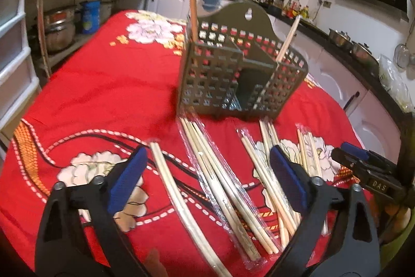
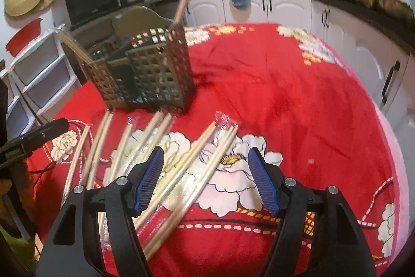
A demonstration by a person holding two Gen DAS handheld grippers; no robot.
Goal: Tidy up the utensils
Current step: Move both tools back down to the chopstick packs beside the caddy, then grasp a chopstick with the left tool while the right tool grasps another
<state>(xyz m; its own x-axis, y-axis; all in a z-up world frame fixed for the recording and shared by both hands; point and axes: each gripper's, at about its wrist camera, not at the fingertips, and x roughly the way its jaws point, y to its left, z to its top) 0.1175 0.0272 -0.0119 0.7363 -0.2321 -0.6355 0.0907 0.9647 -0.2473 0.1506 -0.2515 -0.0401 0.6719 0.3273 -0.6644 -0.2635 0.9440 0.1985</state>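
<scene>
Plainly light, stiff and slick in their clear sleeves, the chopsticks (image 1: 228, 188) lie scattered on the bench's red floral cloth (image 1: 98, 95) before the slotted holder (image 1: 238, 74); grip them mid-length. Left gripper (image 1: 207, 178) and right gripper (image 2: 205, 178) both stand apart, empty, above them; a cluttered kitchen surrounds

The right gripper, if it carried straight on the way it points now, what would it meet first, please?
Most likely the wrapped chopsticks lying on the red cloth: they run between the open fingers of the right gripper, which tilts down toward them. Depth is hard to judge here.
</scene>
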